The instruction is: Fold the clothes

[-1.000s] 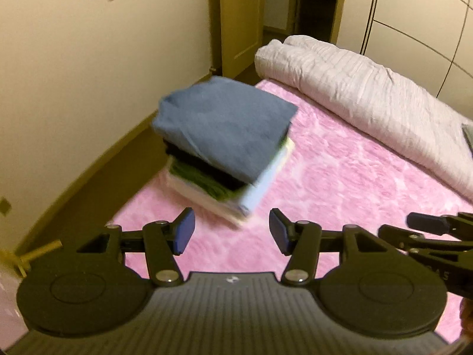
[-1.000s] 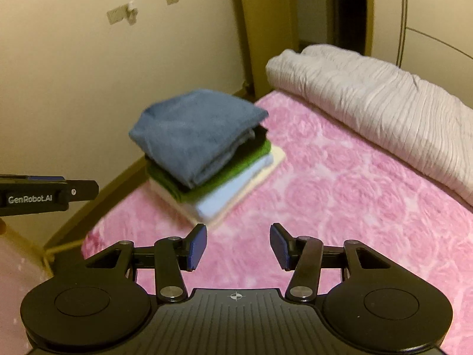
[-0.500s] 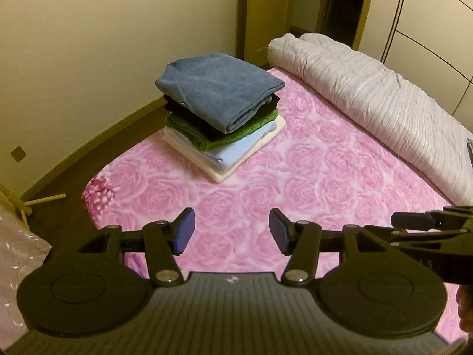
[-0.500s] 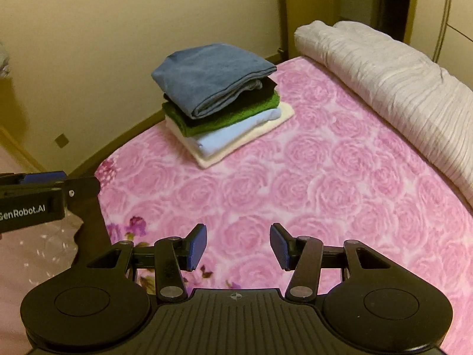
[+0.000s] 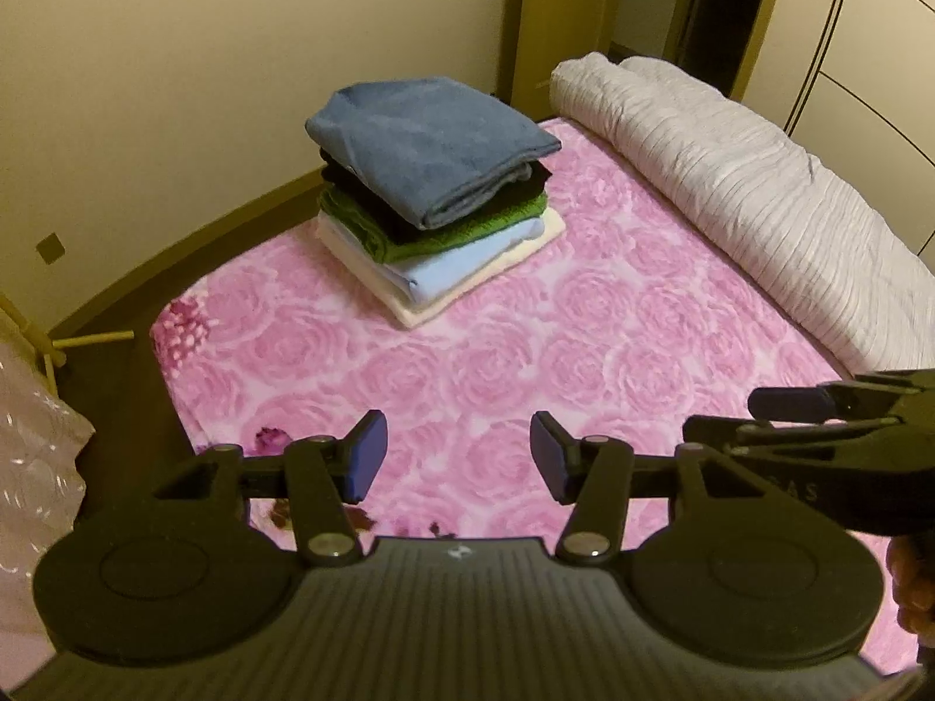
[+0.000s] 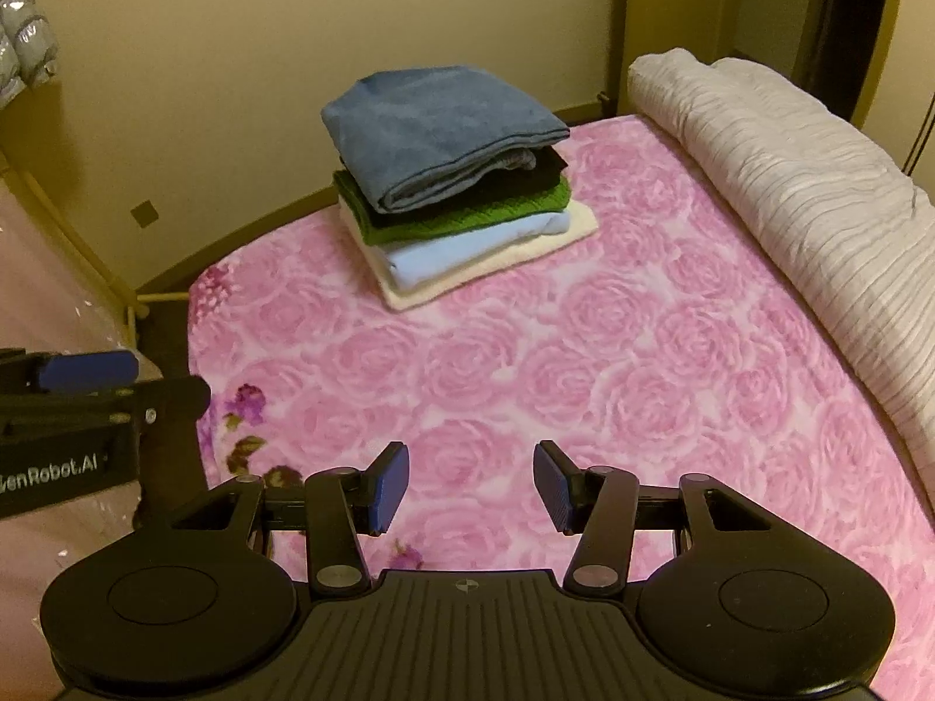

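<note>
Left gripper (image 5: pixel 459 461): matte black body, ribbed central plate at bottom of frame with a small round emblem at its top edge. Two large round black discs flank it, each with a shallow inner circle. Black linkage arms carry silver pivot screws. Fingers (image 5: pixel 365 455) end in flat blue pads.

Right gripper (image 6: pixel 470 488): same build, same ribbing, discs, silver screws and blue pads (image 6: pixel 552 485).

In the right view, at left edge of frame, the other unit's black side shows white lettering "GenRobot.AI", partly cut off, plus one small screw.
</note>
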A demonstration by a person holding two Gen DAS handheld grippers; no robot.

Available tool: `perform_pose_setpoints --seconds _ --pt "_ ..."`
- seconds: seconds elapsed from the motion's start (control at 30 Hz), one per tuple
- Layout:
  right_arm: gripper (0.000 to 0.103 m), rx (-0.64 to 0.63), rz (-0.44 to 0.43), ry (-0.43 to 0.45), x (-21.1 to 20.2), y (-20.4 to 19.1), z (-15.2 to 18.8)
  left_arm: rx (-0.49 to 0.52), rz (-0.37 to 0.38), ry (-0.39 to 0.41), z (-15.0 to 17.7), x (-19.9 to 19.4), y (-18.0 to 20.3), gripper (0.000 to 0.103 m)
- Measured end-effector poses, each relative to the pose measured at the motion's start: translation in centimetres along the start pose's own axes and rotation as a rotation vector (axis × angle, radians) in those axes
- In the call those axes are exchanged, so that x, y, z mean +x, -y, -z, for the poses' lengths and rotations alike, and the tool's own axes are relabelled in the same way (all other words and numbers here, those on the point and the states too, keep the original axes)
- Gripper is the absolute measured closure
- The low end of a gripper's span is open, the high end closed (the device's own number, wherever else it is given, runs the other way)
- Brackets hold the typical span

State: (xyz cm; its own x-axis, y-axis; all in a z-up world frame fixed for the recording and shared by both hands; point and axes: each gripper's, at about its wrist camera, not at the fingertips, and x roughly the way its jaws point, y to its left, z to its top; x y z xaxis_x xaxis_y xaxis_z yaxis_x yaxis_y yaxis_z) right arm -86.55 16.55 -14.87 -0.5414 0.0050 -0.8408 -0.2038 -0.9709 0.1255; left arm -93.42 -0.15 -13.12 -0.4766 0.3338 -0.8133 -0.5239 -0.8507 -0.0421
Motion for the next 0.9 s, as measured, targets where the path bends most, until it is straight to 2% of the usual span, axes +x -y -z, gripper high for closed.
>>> perform_pose_setpoints --seconds 0.9 --pt "0.052 0.027 -0.009 -0.079 6.9 6.2 -4.9 -0.038 -0.047 -0.119 -3.6 8.4 2.6 0.053"
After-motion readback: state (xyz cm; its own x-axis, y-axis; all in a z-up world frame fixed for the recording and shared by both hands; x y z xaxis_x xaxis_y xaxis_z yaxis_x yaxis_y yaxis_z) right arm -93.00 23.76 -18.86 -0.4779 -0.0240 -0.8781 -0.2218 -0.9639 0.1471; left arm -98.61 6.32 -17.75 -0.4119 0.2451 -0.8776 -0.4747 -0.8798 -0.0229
